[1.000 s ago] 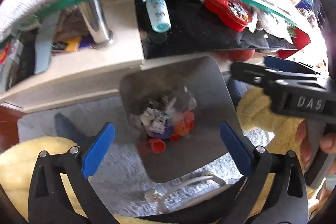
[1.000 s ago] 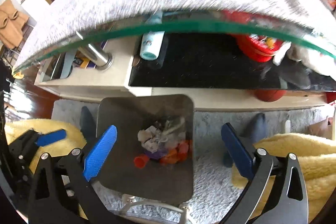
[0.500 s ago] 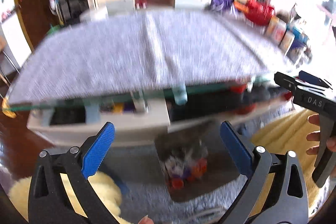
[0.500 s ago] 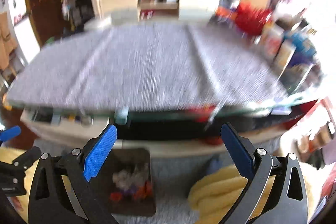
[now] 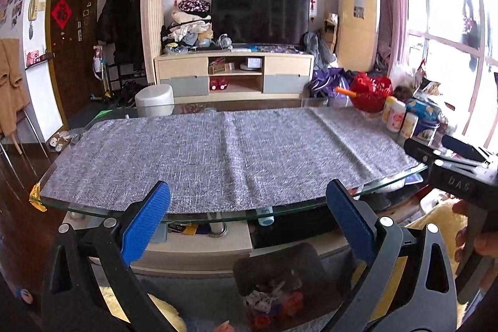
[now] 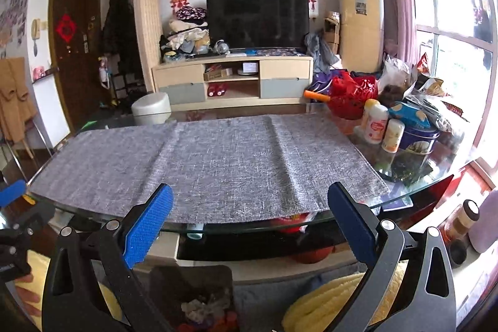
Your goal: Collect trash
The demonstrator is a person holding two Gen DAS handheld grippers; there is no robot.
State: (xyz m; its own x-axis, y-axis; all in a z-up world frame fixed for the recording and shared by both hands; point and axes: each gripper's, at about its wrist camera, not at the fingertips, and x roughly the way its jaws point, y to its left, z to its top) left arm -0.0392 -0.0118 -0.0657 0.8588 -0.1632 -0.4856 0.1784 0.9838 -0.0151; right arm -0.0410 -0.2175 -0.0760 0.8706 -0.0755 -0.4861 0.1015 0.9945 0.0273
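Your left gripper [image 5: 247,217] and right gripper [image 6: 249,220] both hang with blue pads spread wide and nothing between them, level with the near edge of the glass coffee table [image 5: 199,215] and its grey cloth [image 5: 224,151]. The trash [image 5: 274,301], crumpled paper and orange-red caps, lies in the dark bin [image 5: 249,269] on the floor below the near table edge.

Both wrist views face forward over the near edge of the glass bench [image 5: 218,215], toward the television [image 5: 260,16] (upper middle of each frame); the right view sits further right, sharing the grey cloth [image 6: 218,164].
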